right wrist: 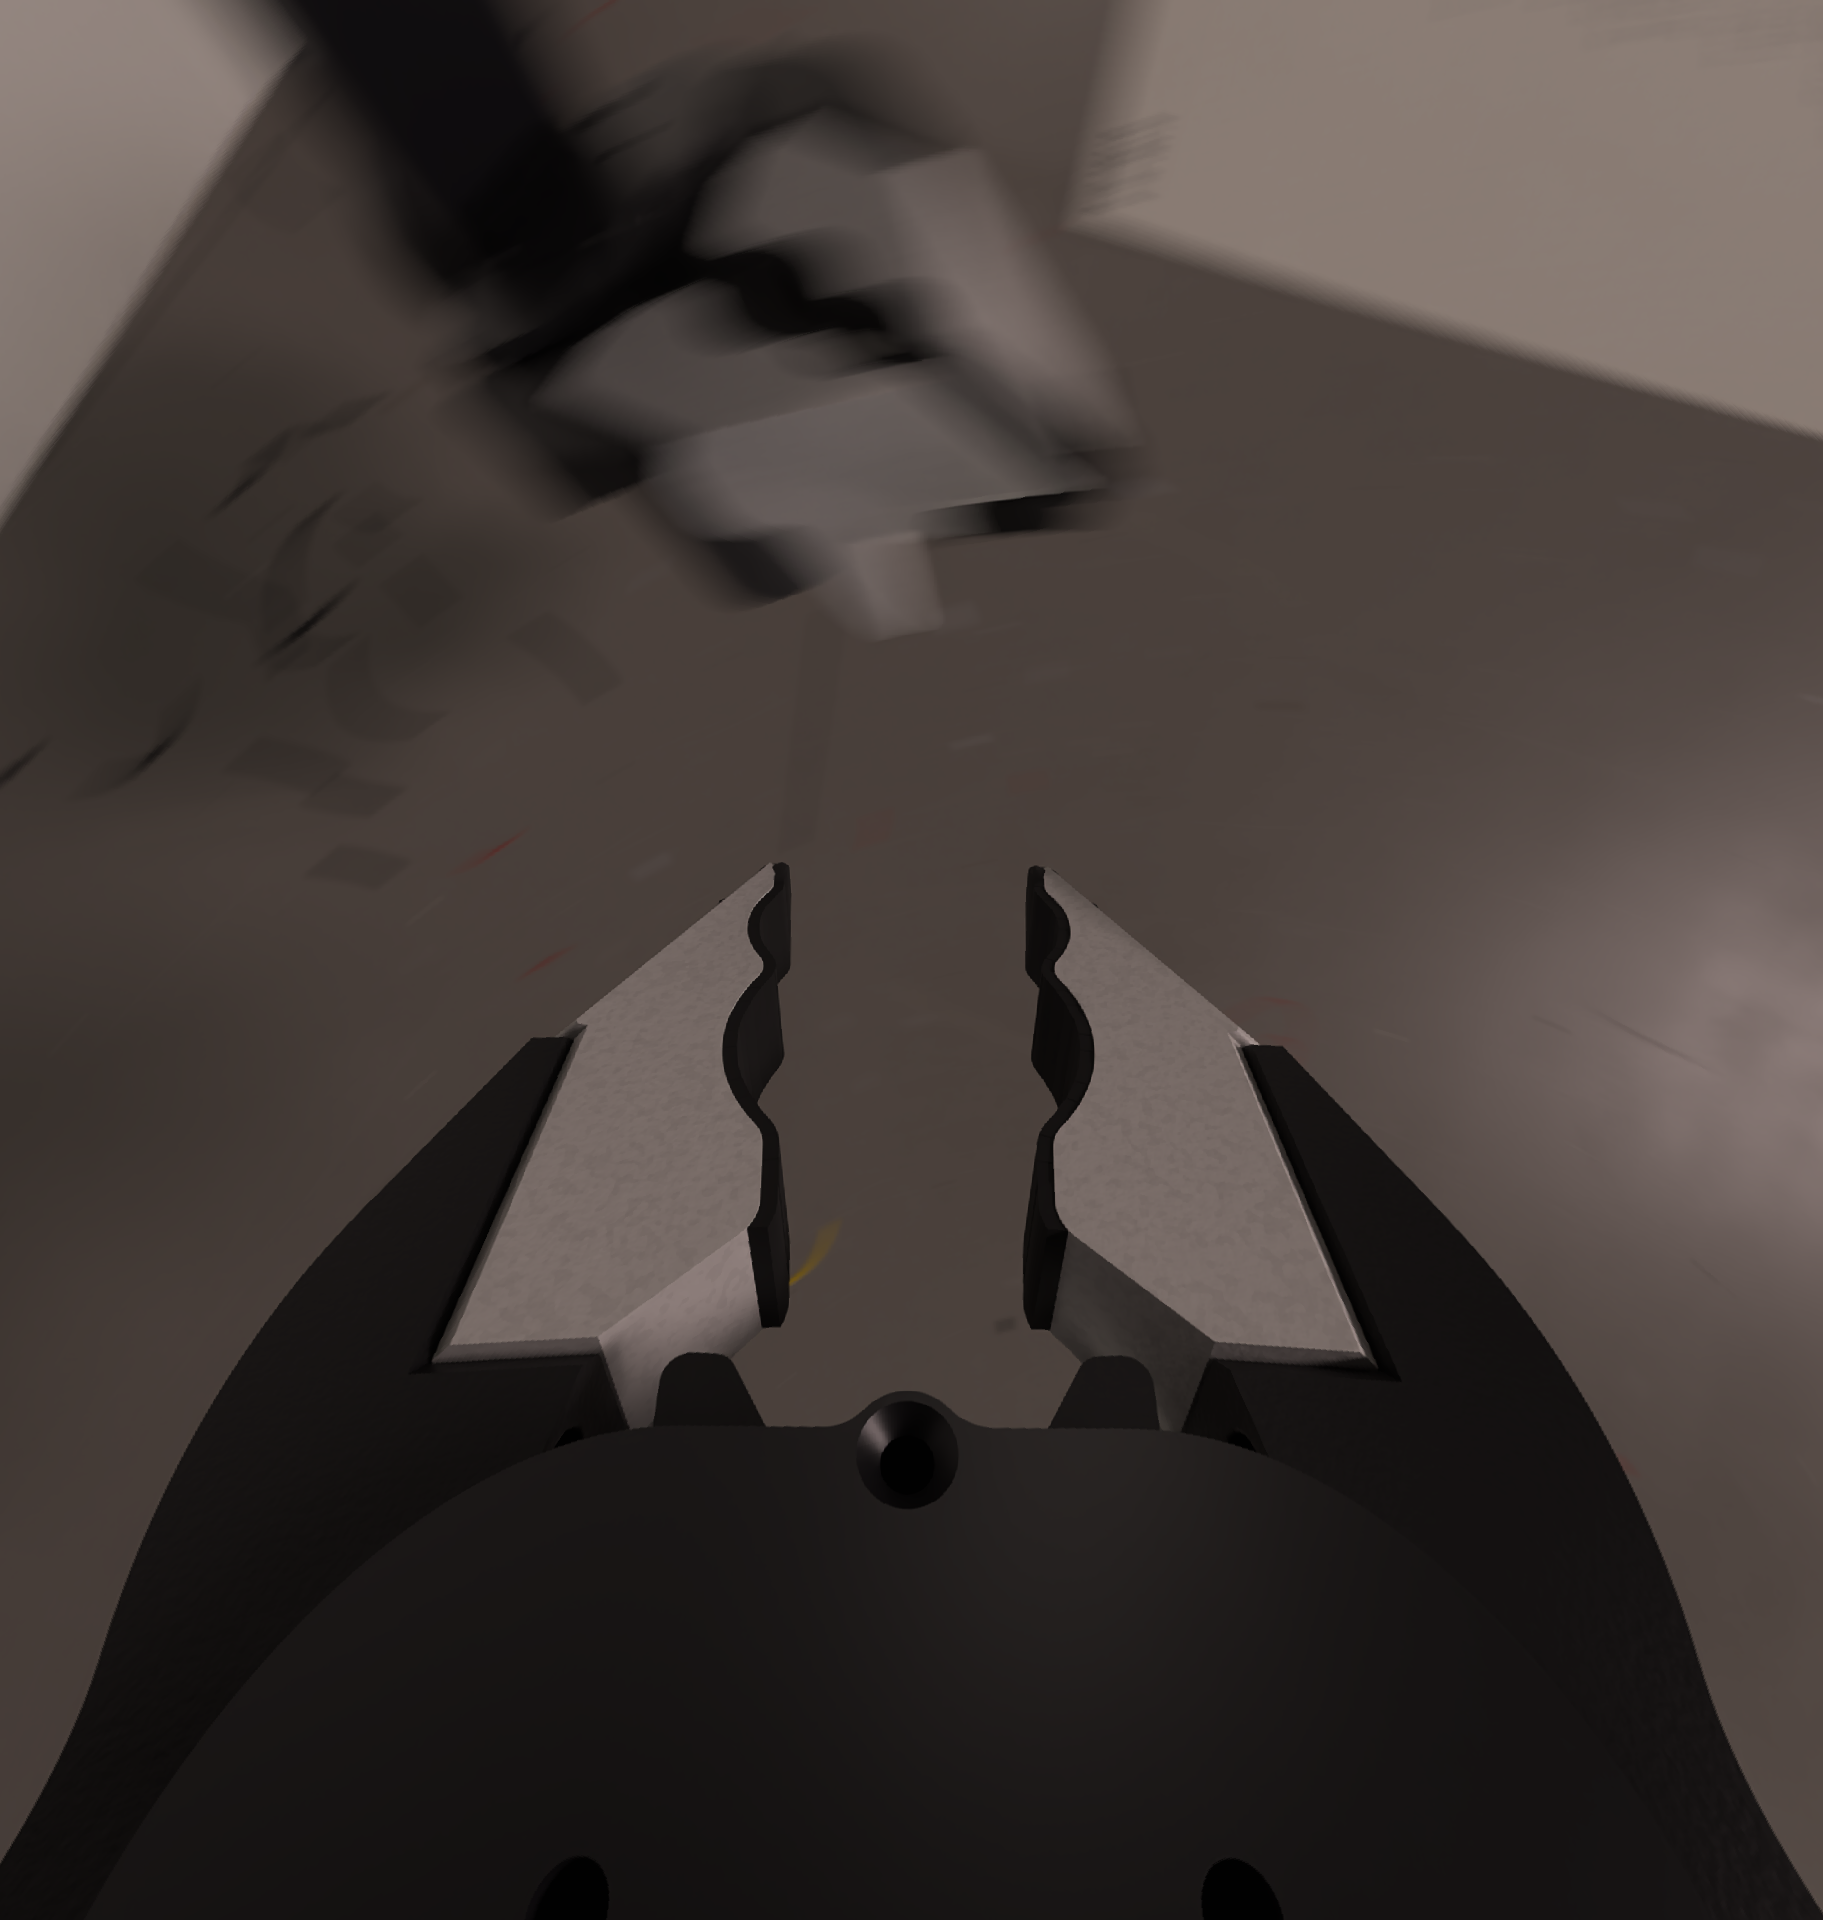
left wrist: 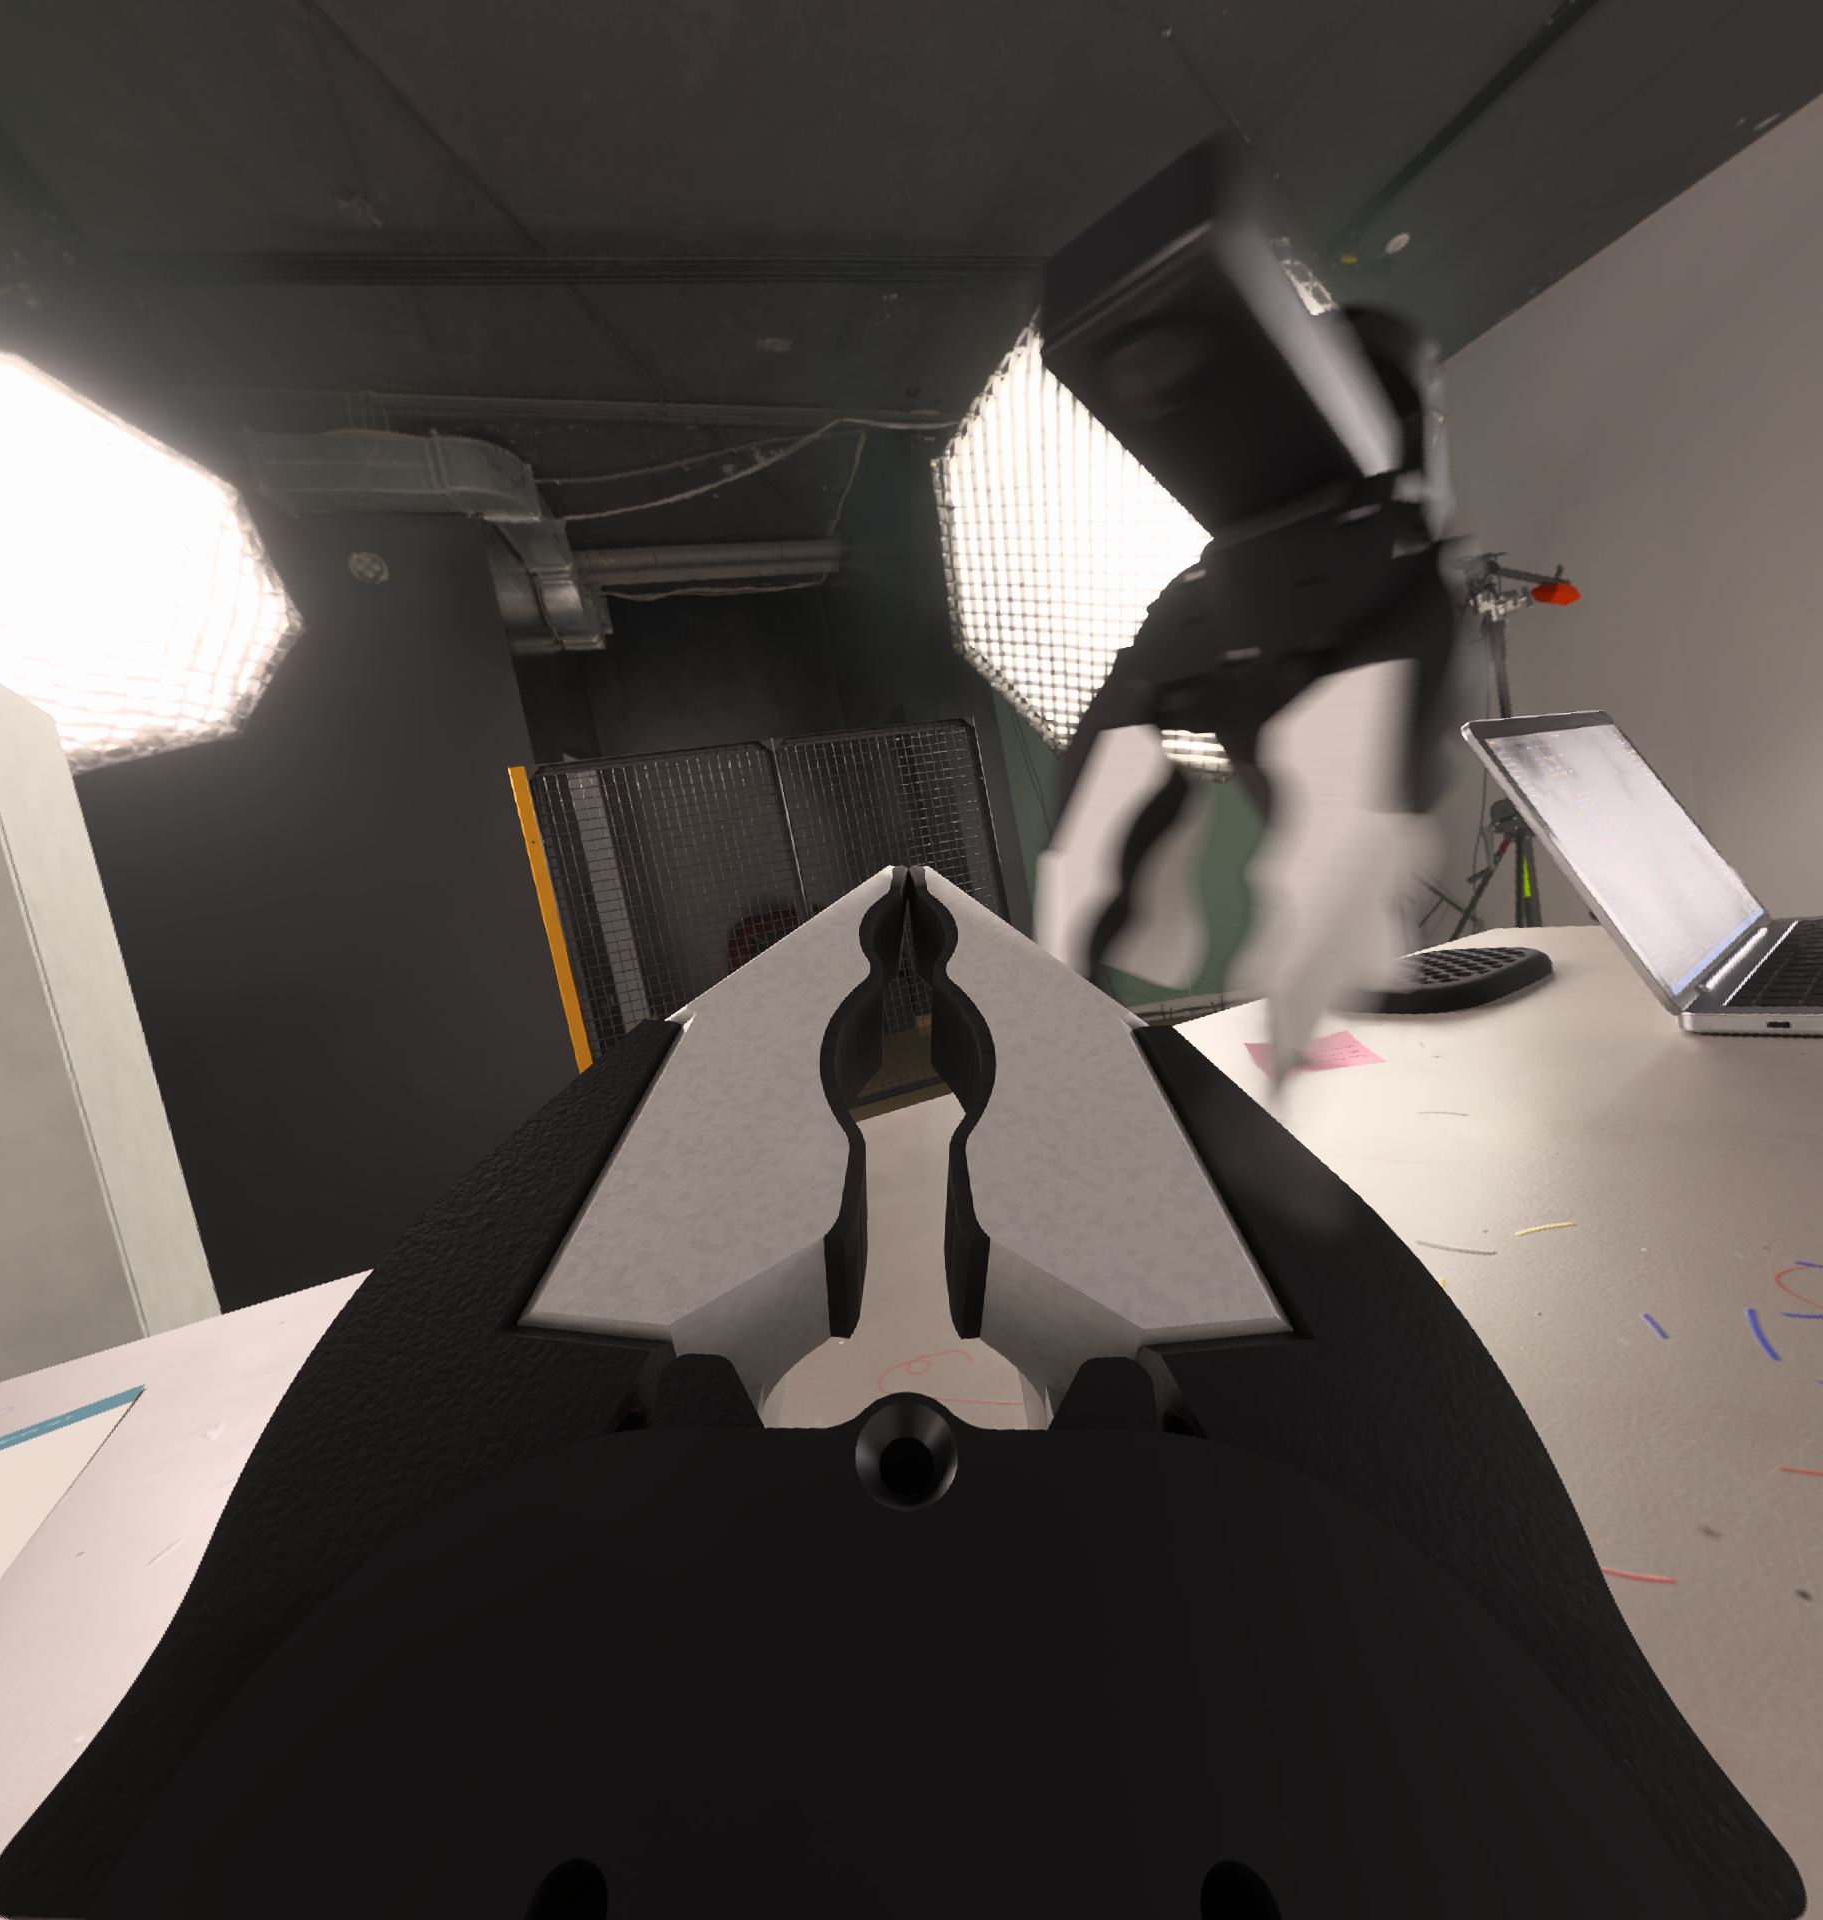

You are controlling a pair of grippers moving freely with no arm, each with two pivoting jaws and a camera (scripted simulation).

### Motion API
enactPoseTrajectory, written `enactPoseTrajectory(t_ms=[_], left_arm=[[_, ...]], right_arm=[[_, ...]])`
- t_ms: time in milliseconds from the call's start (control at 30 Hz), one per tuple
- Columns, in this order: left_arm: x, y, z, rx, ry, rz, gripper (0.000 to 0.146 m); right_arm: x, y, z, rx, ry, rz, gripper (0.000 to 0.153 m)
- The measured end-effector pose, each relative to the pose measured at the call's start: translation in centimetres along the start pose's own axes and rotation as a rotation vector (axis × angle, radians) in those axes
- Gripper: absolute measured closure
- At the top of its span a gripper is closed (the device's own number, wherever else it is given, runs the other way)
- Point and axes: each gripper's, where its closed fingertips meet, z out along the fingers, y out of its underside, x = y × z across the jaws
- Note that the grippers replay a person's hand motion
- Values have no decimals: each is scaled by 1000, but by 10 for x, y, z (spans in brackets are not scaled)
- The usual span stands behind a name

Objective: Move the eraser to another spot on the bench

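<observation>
Fingers of the right gripper (right wrist: 908, 873) stand parted with nothing between them, pointed down at a shadowed stretch of the bench (right wrist: 1509, 831). The left gripper (left wrist: 908, 871) has its tips pressed together on nothing and aims out level over the bench edge.

The eraser cannot be placed with any confidence. In the right wrist view a small pale block (right wrist: 891, 597) sits beyond the fingertips, just under the smeared shape of the other gripper; it may be the eraser, but motion blur leaves that a guess. In the left wrist view a pink flat piece (left wrist: 1322, 1055) lies on the bench at the tip of the blurred right gripper, and it looks more like a paper note.

My judgement is that the step in hand is the approach. To do it well, the right gripper should slow until the view settles, confirm the target, centre it between the parted fingers and lower squarely before closing. The left gripper seems best kept aside.

Farther off, a dark perforated pad (left wrist: 1458, 977) and an open laptop (left wrist: 1665, 883) stand on the bench, the laptop cut off by the frame. Behind them, a wire cage (left wrist: 761, 894) and two bright lamps; the glare washes out detail on the left.
</observation>
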Motion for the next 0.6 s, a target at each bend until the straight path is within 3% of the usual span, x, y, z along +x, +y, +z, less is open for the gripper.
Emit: enactPoseTrajectory(t_ms=[100,233,367,600], left_arm=[[5,1,0,-3,17,13,146],[15,-1,0,4,59,54,146],[20,1,1,-4,80,77,146],[17,-1,1,4,67,64,146]], right_arm=[[100,-9,-1,101,223,229,107],[190,1,42,11,327,293,111],[232,7,90,39,299,462,120],[259,26,124,-27,299,538,124]])
